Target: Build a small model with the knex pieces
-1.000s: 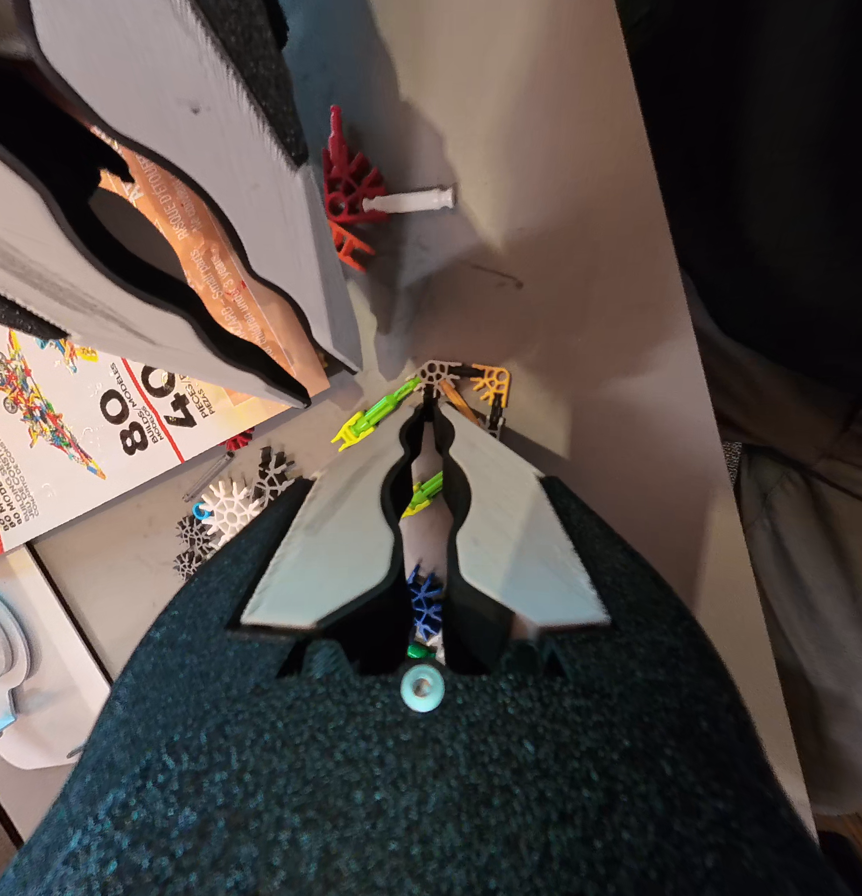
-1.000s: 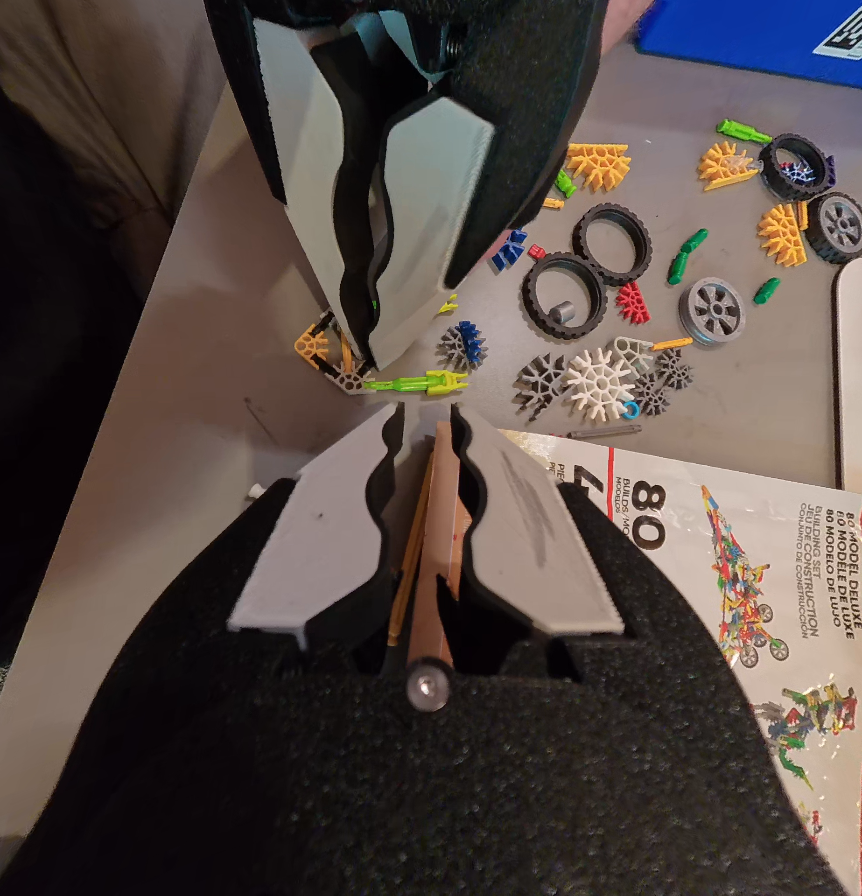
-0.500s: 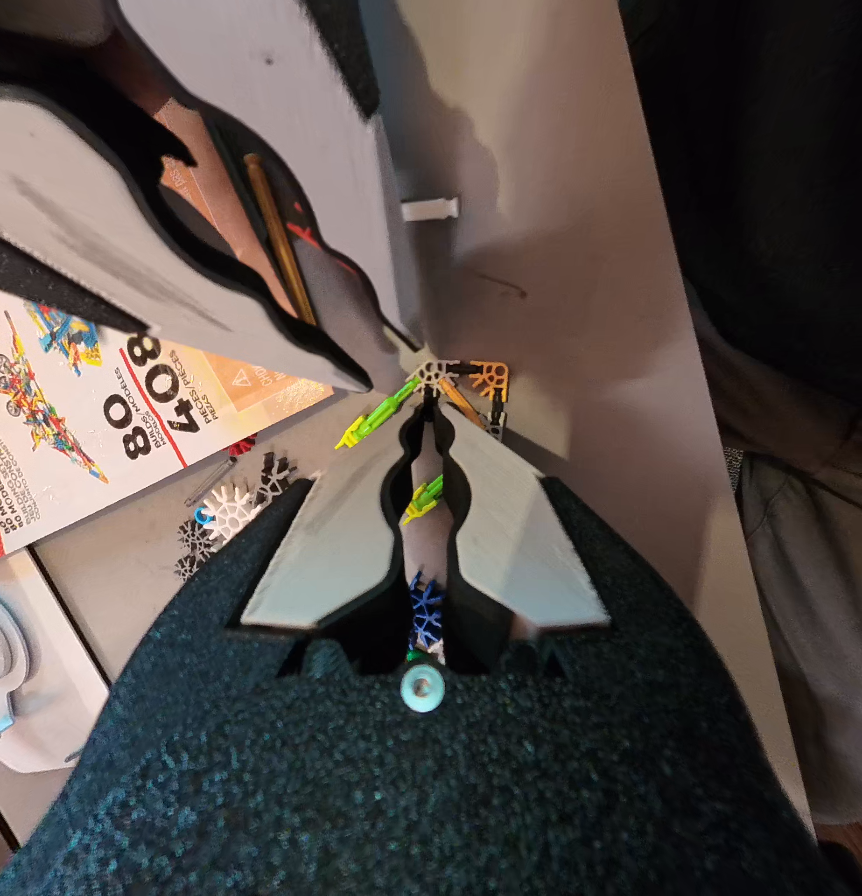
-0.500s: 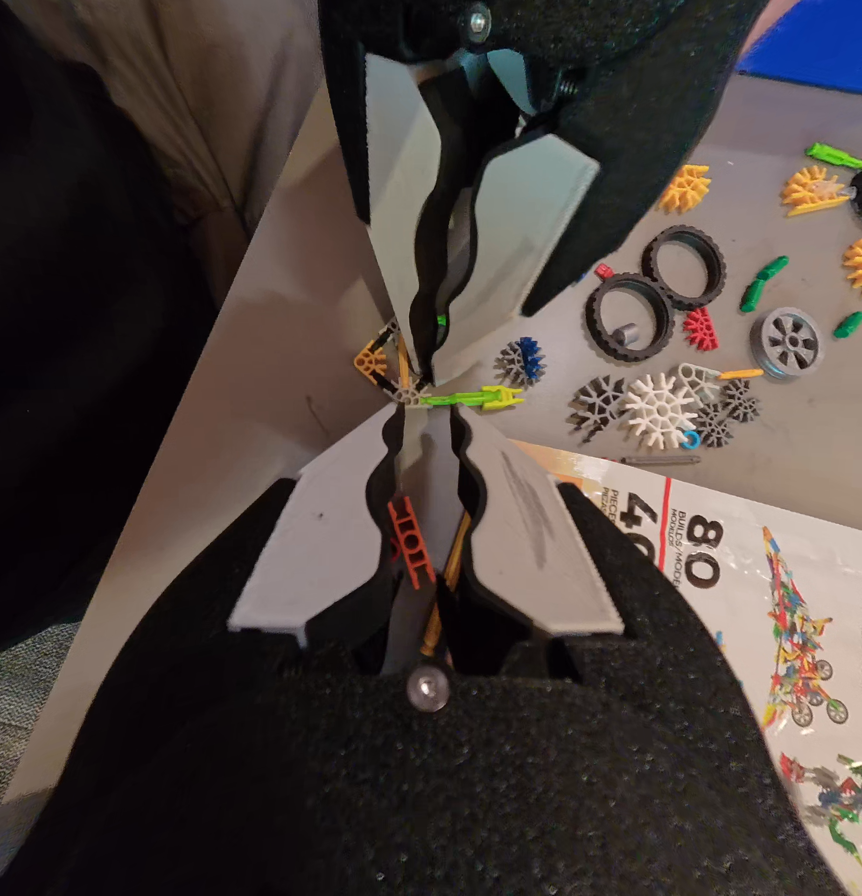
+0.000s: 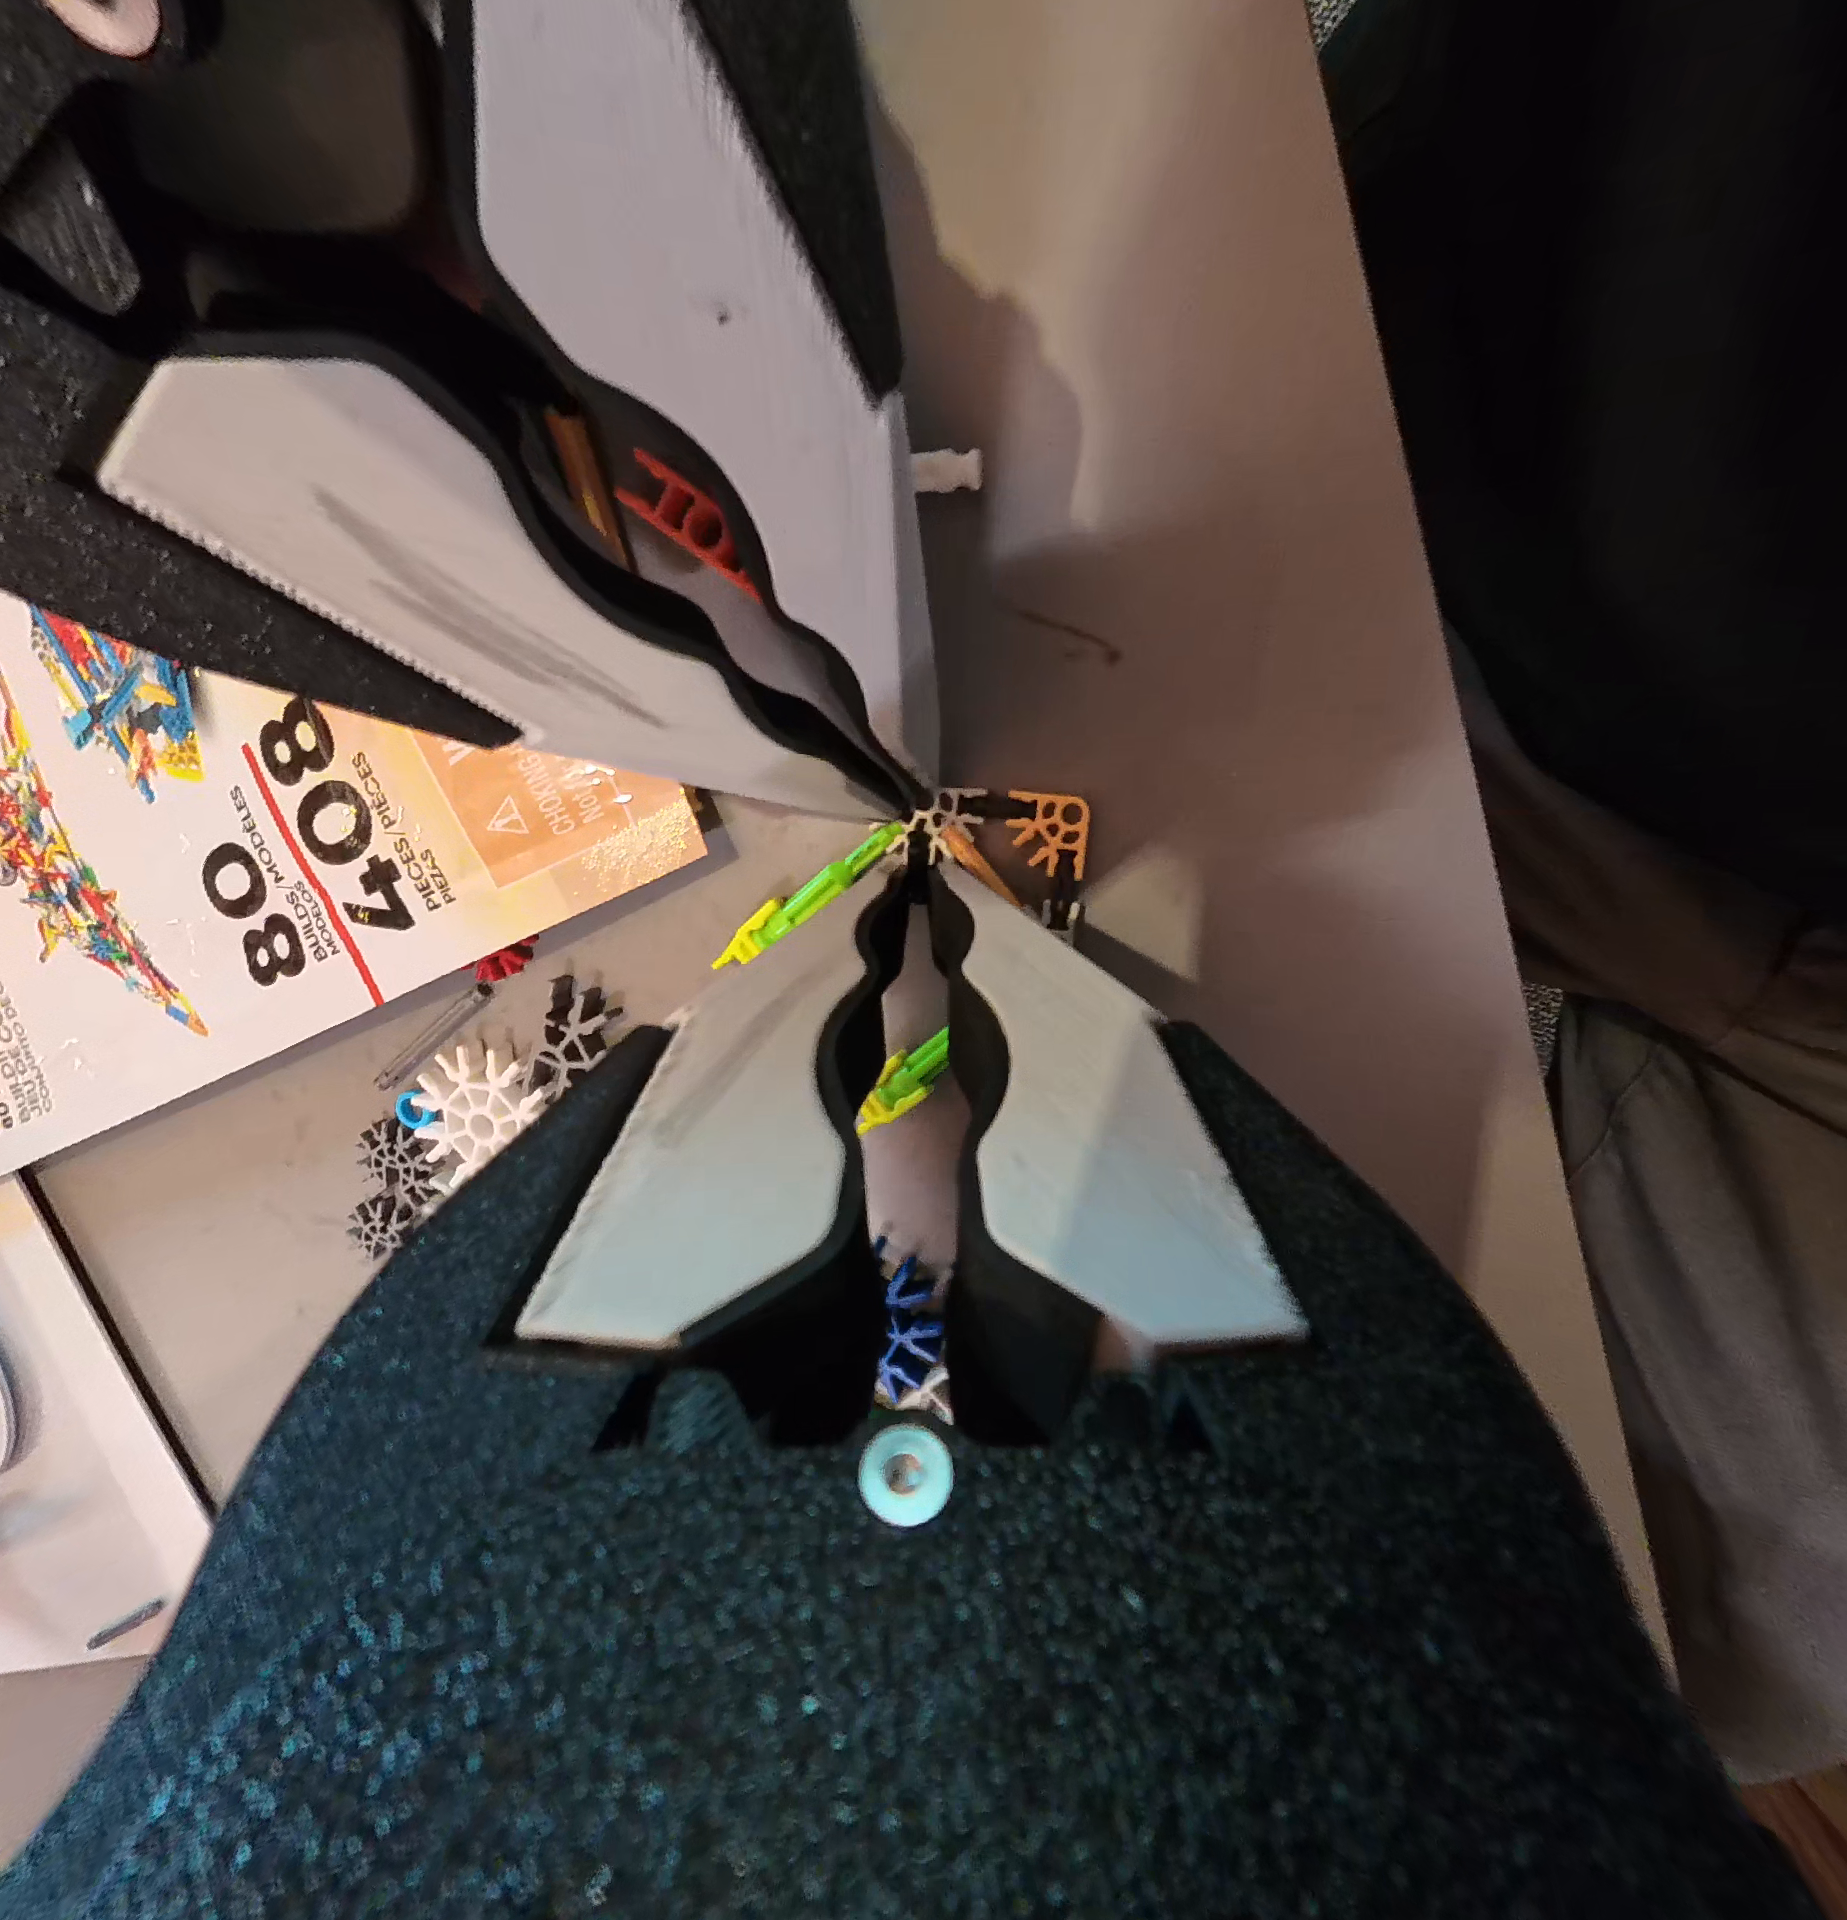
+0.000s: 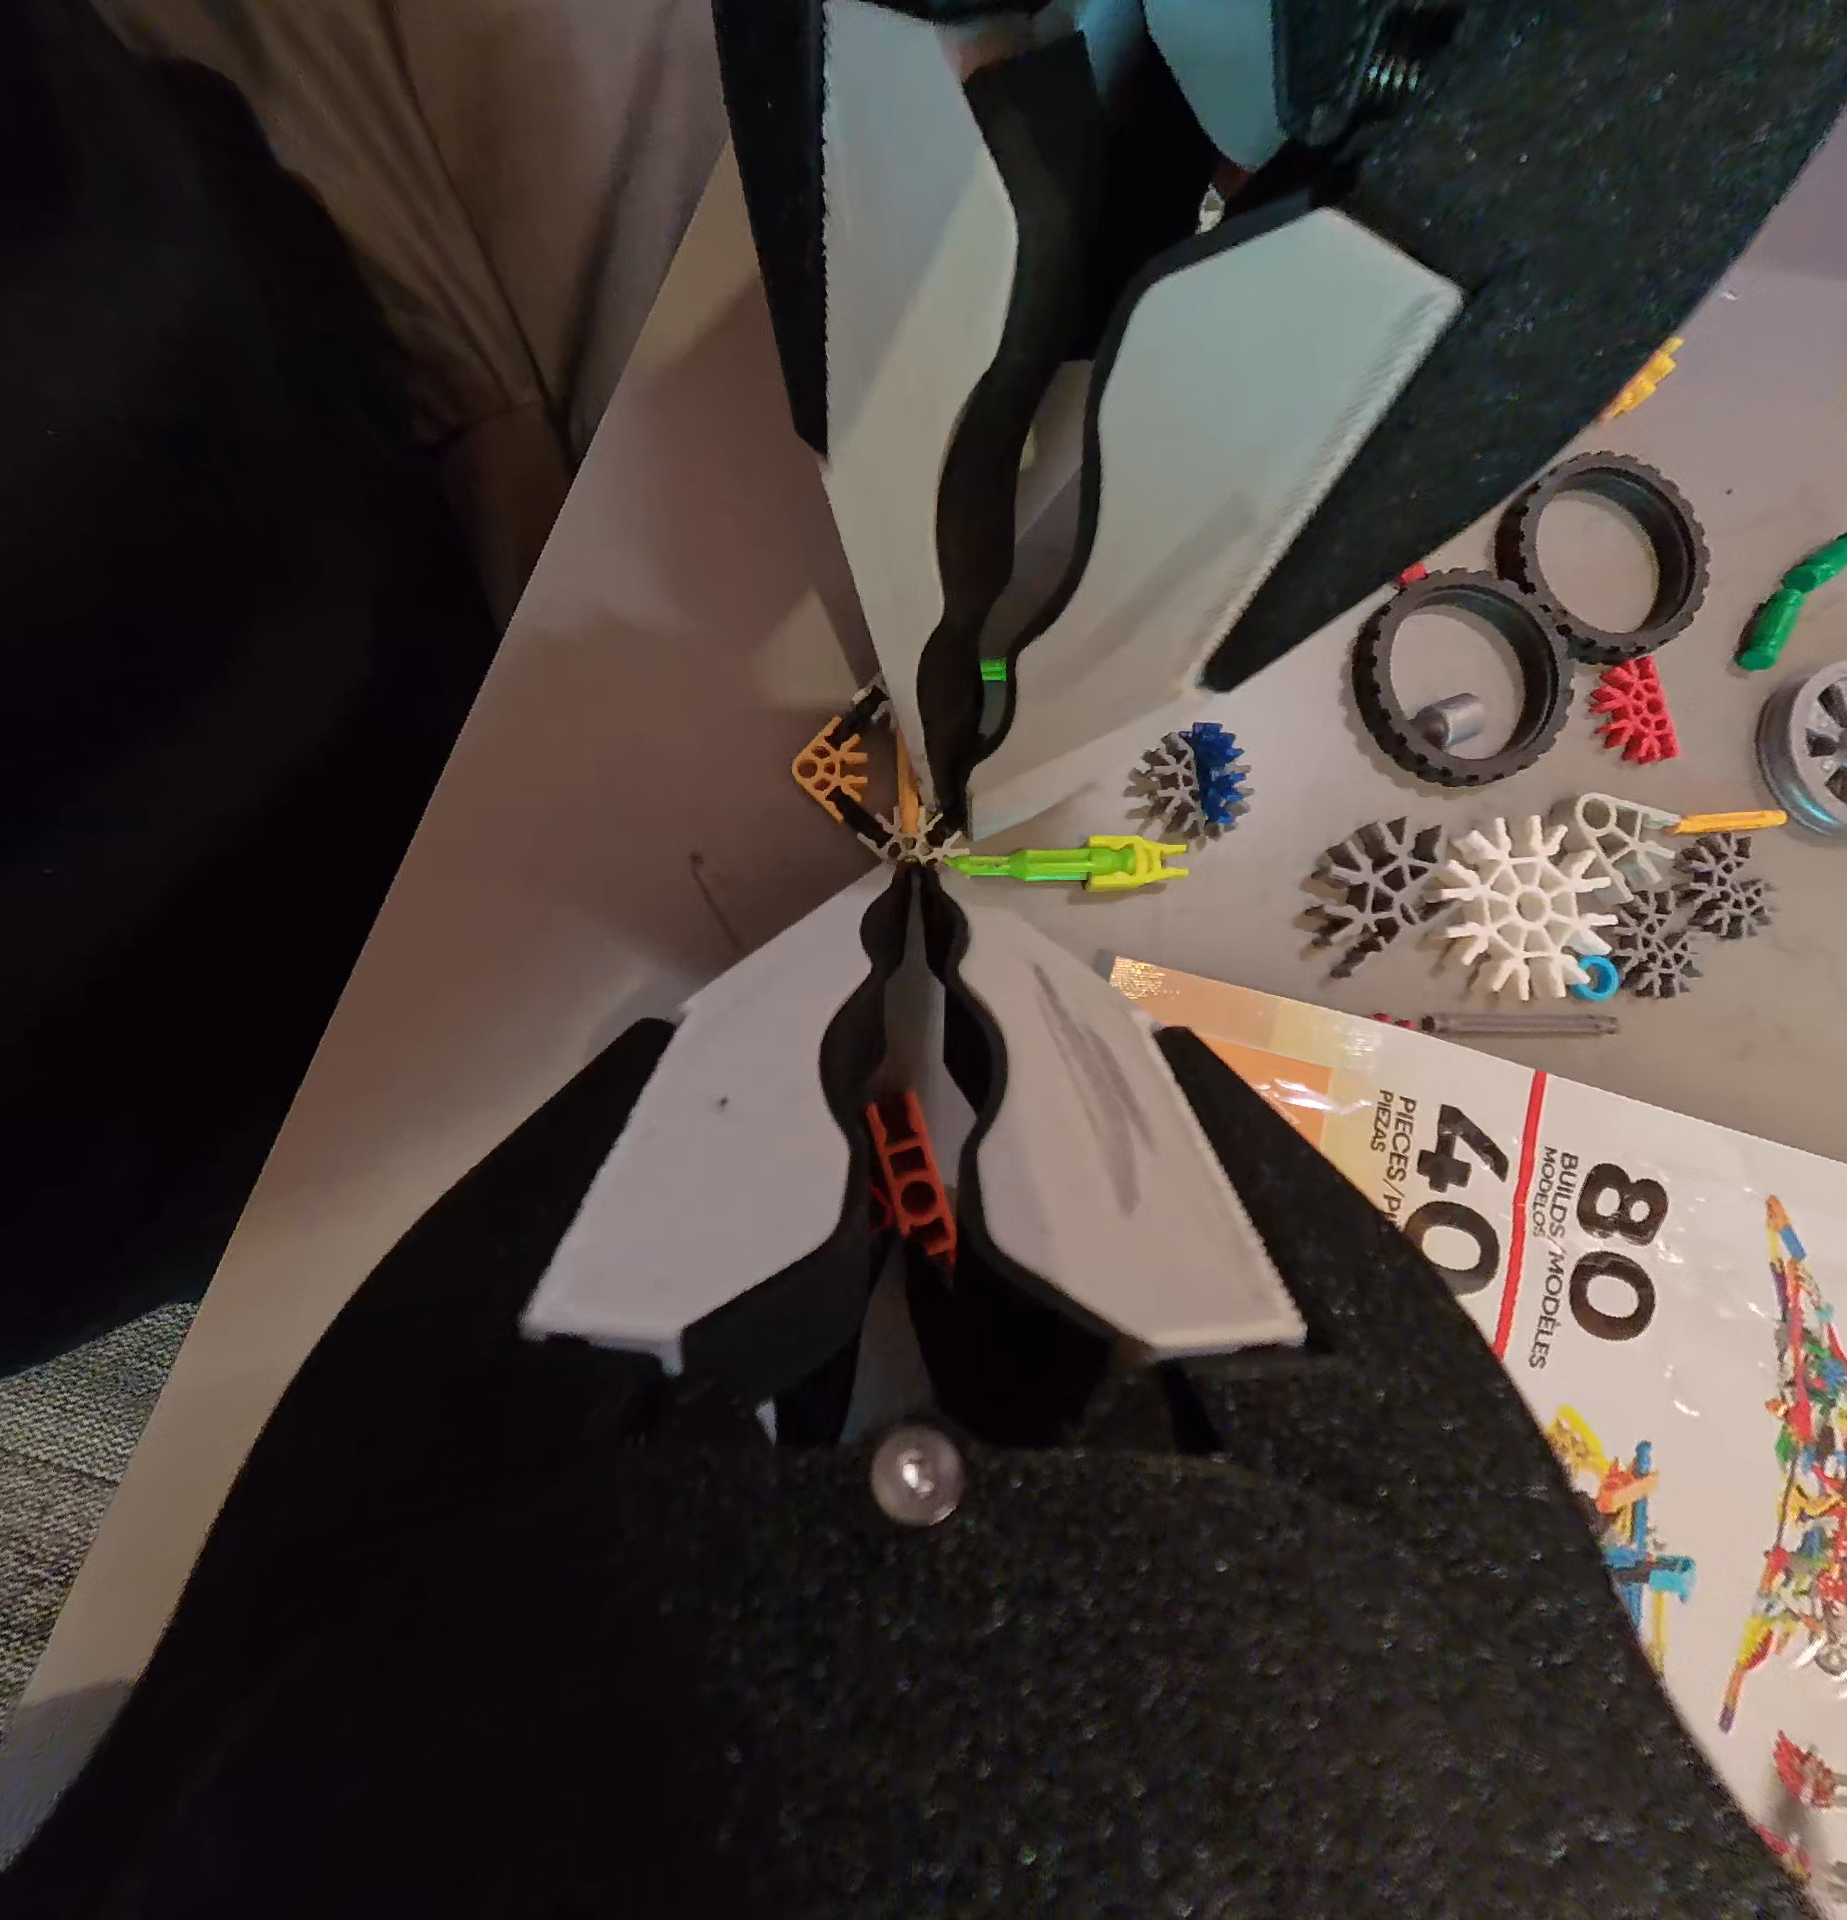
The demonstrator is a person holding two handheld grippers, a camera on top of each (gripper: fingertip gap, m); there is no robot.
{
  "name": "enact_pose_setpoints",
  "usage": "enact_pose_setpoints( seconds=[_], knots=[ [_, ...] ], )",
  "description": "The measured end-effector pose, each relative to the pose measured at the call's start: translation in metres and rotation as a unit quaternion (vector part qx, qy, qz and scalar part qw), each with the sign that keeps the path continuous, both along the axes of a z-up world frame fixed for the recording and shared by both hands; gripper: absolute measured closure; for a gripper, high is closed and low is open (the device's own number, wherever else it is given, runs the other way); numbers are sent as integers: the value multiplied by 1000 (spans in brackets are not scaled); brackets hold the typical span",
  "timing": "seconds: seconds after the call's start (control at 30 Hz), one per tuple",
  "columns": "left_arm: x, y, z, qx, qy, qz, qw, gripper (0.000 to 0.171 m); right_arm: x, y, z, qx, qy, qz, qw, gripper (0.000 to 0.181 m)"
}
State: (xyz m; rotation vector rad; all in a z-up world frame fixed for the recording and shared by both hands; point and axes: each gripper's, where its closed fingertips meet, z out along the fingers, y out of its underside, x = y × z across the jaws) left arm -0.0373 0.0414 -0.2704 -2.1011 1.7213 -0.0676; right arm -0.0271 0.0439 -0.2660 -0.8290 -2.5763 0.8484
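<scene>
Both my tongs meet tip to tip at the grey hub [image 6: 914, 840] of the small rod assembly on the tabletop [image 6: 607, 727]. Left tongs [image 5: 917, 883] pinched closed on it; right tongs [image 6: 914, 883] closed too, touching. Green rod [image 6: 1044, 862] points toward the loose parts.

Dim warm indoor light, hard shadows on the table [image 5: 1262, 520], wide-angle edge bending, slight motion blur

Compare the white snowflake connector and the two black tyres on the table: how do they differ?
The white snowflake connector is a flat spoked disc with a solid hub; the black tyres are hollow treaded rings. The connector touches grey connectors on both sides; one tyre encloses a small grey cylinder. Both lie flat on the table, untouched.
</scene>
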Motion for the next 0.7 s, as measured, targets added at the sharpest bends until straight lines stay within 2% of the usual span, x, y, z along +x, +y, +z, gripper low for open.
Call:
enact_pose_setpoints(
  seconds=[0.4,0.7],
  knots=[
    [-3,1,0,7,17,0,1000,170,-5,0,9,-9,21,-7,1000,176],
    [-3,2,-1,7,16,4,1000,170,-7,-3,2,3,21,-2,1000,175]
  ],
)
